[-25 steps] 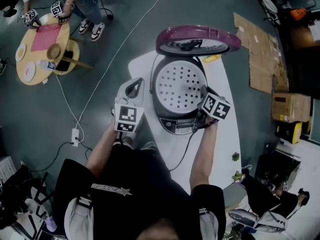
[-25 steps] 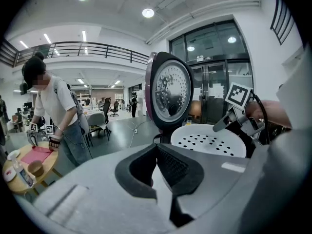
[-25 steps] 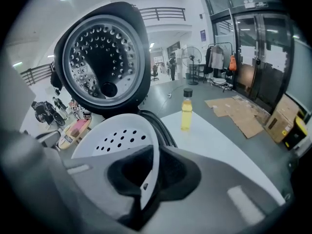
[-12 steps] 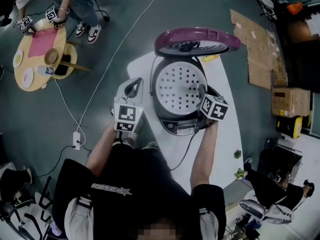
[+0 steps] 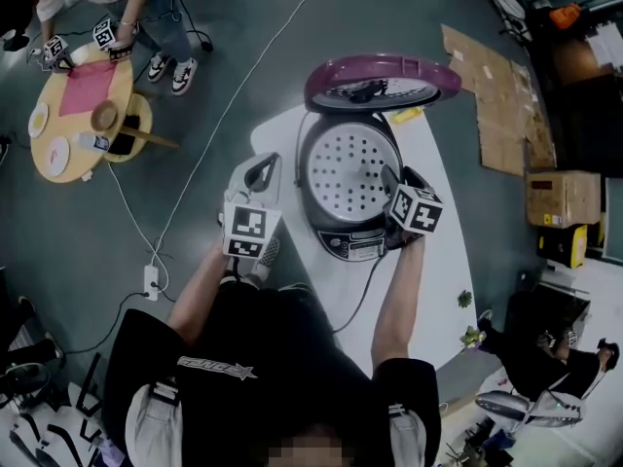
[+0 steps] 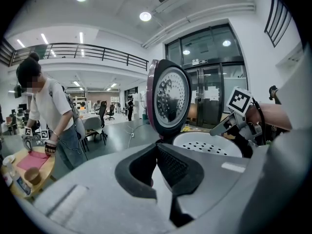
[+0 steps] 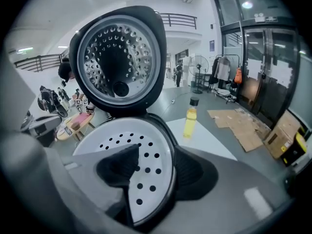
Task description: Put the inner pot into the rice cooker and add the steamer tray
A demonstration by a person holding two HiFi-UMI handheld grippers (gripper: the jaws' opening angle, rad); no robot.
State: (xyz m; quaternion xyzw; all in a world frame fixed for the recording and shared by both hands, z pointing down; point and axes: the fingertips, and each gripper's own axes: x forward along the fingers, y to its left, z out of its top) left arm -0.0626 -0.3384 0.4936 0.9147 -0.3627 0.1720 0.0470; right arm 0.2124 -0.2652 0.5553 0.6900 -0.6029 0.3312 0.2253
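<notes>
Steamer tray (image 5: 352, 168) sits in the rice cooker (image 5: 348, 246), likely finished; right gripper (image 7: 155, 156), jaws just spreading, straddles its rim loosely; left gripper (image 6: 157, 149) pinched empty.

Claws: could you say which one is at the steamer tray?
The right claw: its jaws, just opening, straddle the steamer tray rim; the left claw hangs clear.

- The left arm (image 5: 200, 285) and the right arm (image 5: 394, 300) both reach forward, forearms bare, each hand holding a gripper.
- The left gripper (image 5: 263, 161) points slightly downward. Its jaws meet at the tips, with nothing between them.
- The right gripper (image 5: 397, 179) tilts steeply downward.
- Its jaws stand wide apart and have just been opening. The edge of the tray (image 7: 114, 140) lies between them, not pinched.
- Each gripper's marker cube faces up.
</notes>
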